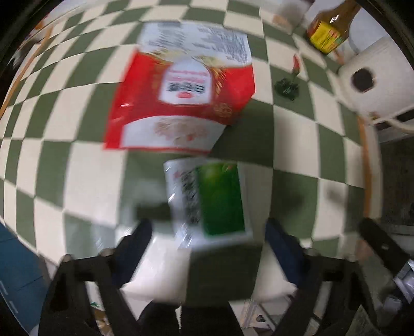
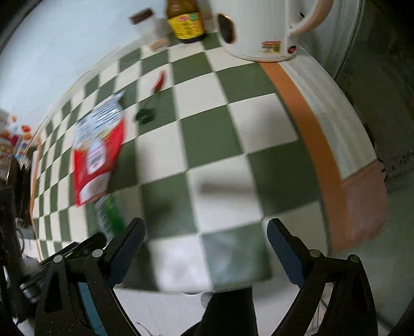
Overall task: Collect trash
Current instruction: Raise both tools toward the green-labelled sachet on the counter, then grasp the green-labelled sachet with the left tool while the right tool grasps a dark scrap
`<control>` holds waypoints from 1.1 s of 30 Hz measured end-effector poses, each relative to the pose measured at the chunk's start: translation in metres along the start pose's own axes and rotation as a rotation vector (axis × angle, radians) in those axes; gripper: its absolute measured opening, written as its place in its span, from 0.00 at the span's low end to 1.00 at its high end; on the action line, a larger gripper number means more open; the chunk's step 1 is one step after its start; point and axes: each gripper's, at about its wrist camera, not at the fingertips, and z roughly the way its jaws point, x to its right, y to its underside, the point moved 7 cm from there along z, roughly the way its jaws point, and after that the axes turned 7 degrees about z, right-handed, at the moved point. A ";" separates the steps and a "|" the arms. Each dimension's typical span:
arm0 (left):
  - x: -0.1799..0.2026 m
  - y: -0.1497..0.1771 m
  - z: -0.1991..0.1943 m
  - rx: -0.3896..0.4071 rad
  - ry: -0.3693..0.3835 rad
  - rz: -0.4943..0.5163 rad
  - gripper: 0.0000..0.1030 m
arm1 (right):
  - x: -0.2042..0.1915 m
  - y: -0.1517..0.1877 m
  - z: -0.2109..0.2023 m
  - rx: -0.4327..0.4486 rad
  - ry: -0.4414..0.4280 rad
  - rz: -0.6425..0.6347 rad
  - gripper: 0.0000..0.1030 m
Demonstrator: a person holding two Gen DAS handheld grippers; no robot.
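Trash lies uncollected: red packet and green wrapper on the counter, left claw and right claw open, empty.

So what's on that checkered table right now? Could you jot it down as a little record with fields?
surface: green and cream checkered tablecloth
trash nearest: green and white packet, lying flat in front of the left gripper, not gripped
trash behind it: red and white bag, lying flat
small scrap: red and dark green bit
not trash: white kettle, brown bottle with yellow label
left jaws: open
right gripper: jaws open, nothing between
image: blurred
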 end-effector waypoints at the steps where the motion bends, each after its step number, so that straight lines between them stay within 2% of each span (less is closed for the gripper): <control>1: 0.002 -0.001 0.008 -0.018 -0.022 0.006 0.53 | 0.003 -0.005 0.003 -0.004 0.006 0.001 0.94; 2: 0.005 -0.003 0.006 0.013 -0.065 0.033 0.44 | 0.006 -0.012 0.007 -0.009 0.010 0.001 0.94; 3: 0.008 -0.002 0.005 0.030 -0.118 0.072 0.29 | 0.007 -0.020 0.012 -0.018 0.006 0.001 0.94; 4: 0.010 -0.001 0.004 0.040 -0.115 0.085 0.19 | 0.007 -0.025 0.015 -0.023 -0.003 0.001 0.94; 5: 0.009 0.003 0.002 0.038 -0.120 0.092 0.00 | 0.004 -0.032 0.018 -0.026 -0.017 0.000 0.94; 7: 0.003 0.008 0.001 0.037 -0.135 0.093 0.00 | -0.008 -0.045 0.024 -0.029 -0.058 -0.003 0.93; 10: -0.025 0.019 -0.005 0.036 -0.188 0.066 0.00 | -0.037 -0.062 0.032 -0.021 -0.129 -0.023 0.86; 14: -0.079 0.026 -0.015 0.034 -0.247 -0.041 0.00 | -0.081 -0.084 0.048 0.011 -0.166 -0.073 0.68; 17: -0.106 0.029 -0.019 0.024 -0.213 -0.126 0.00 | -0.109 -0.096 0.066 0.018 -0.172 -0.109 0.60; 19: -0.116 0.032 -0.020 0.021 -0.158 -0.190 0.00 | -0.125 -0.100 0.079 0.016 -0.169 -0.139 0.56; 20: -0.119 0.033 -0.020 0.023 -0.145 -0.205 0.00 | -0.133 -0.101 0.088 0.016 -0.149 -0.166 0.50; 21: -0.120 0.037 -0.022 0.029 -0.134 -0.222 0.00 | -0.138 -0.100 0.095 0.007 -0.140 -0.184 0.36; 22: -0.121 0.040 -0.022 0.034 -0.133 -0.225 0.01 | -0.141 -0.099 0.100 0.000 -0.137 -0.194 0.26; 25: -0.120 0.046 -0.025 0.036 -0.146 -0.205 0.01 | -0.142 -0.094 0.096 0.036 -0.130 -0.232 0.23; 29: -0.121 0.050 -0.029 0.017 -0.144 -0.190 0.01 | -0.120 -0.069 0.080 0.010 -0.151 -0.243 0.23; 33: -0.129 0.055 -0.033 0.010 -0.109 -0.205 0.01 | -0.083 -0.034 0.064 -0.035 -0.162 -0.229 0.23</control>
